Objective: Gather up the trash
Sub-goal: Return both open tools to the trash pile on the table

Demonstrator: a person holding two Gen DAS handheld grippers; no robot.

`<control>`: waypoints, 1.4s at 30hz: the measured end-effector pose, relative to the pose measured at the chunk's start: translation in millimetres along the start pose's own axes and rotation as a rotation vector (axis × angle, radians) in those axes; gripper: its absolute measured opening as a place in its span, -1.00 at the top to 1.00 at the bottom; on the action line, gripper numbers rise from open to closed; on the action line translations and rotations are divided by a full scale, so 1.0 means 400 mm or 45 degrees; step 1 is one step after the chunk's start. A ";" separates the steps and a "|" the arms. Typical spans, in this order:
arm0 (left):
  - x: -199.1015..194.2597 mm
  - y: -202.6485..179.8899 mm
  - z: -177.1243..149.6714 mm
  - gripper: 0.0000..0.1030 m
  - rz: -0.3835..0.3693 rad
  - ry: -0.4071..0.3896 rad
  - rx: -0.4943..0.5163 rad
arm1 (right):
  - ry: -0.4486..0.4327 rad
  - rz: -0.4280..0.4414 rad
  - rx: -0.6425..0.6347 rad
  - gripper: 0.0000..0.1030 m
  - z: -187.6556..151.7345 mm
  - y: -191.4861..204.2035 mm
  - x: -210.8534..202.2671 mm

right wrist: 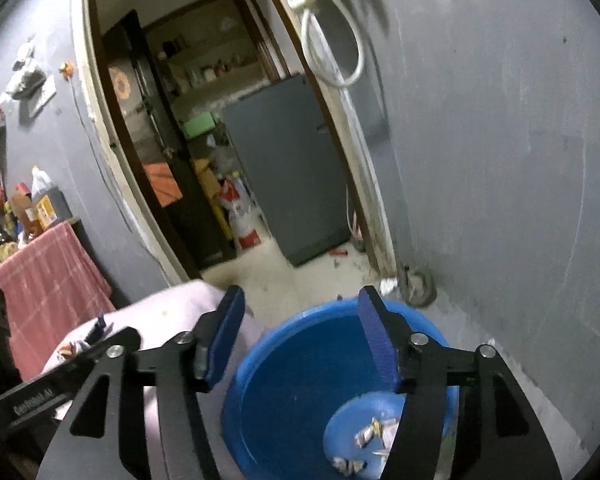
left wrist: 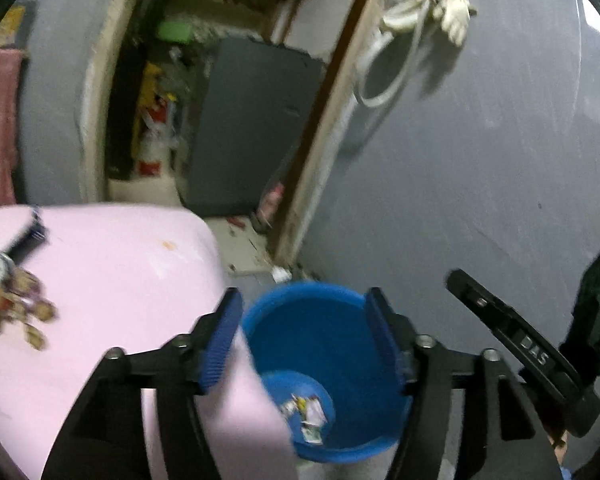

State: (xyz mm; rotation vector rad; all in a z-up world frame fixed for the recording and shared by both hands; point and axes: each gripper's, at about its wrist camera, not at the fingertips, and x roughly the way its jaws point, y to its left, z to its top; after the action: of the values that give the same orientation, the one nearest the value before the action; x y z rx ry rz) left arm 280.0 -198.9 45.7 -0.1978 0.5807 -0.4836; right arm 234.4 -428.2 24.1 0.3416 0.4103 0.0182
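Observation:
A blue bucket (left wrist: 320,336) stands on the floor beside a pink-covered table (left wrist: 120,272). Crumpled wrappers (left wrist: 306,412) lie at the bucket's bottom; they also show in the right wrist view (right wrist: 368,432). My left gripper (left wrist: 304,332) is open and empty, held over the bucket's mouth. My right gripper (right wrist: 300,332) is open and empty above the bucket (right wrist: 300,380). The right gripper's body (left wrist: 532,352) shows at the right of the left wrist view. A pile of wrappers and trash (left wrist: 12,300) lies on the table's left side.
A grey wall (left wrist: 480,160) stands right behind the bucket. An open doorway leads to a room with a grey fridge (right wrist: 288,168). A red cloth (right wrist: 48,288) covers a shelf with bottles at the left. A white cord (right wrist: 328,40) hangs on the wall.

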 end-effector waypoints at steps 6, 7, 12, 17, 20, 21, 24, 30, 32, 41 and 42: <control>-0.114 0.063 0.038 -0.83 0.155 -0.159 0.014 | -0.161 0.038 -0.113 -0.71 0.007 0.080 -0.048; -0.135 0.077 0.040 -0.89 0.187 -0.194 0.011 | -0.176 0.048 -0.125 -0.78 0.007 0.091 -0.051; -0.217 0.137 0.043 -0.95 0.306 -0.299 -0.013 | -0.265 0.150 -0.157 -1.00 -0.005 0.159 -0.072; -0.293 0.181 0.041 -0.96 0.395 -0.357 0.021 | -0.340 0.231 -0.183 -1.00 -0.006 0.225 -0.086; -0.337 0.209 0.034 -0.96 0.439 -0.394 0.035 | -0.376 0.268 -0.227 -1.00 -0.012 0.272 -0.094; -0.349 0.218 0.032 -0.96 0.453 -0.407 0.037 | -0.385 0.280 -0.242 -1.00 -0.015 0.286 -0.095; -0.388 0.250 0.028 -0.96 0.500 -0.436 0.045 | -0.405 0.320 -0.286 -1.00 -0.026 0.331 -0.093; -0.439 0.315 -0.001 -0.96 0.604 -0.451 0.108 | -0.340 0.363 -0.381 -1.00 -0.064 0.419 -0.061; -0.446 0.339 -0.015 -0.96 0.632 -0.440 0.124 | -0.306 0.382 -0.409 -1.00 -0.076 0.442 -0.049; -0.430 0.446 -0.070 -0.96 0.658 -0.313 0.092 | -0.110 0.368 -0.585 -1.00 -0.142 0.550 0.033; -0.426 0.452 -0.074 -0.96 0.655 -0.300 0.095 | -0.076 0.369 -0.611 -1.00 -0.150 0.562 0.046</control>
State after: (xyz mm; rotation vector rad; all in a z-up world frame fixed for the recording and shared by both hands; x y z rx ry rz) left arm 207.8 40.7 46.4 -0.0283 0.3619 0.0186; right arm 239.2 -195.4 39.3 -0.0749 0.2827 0.3828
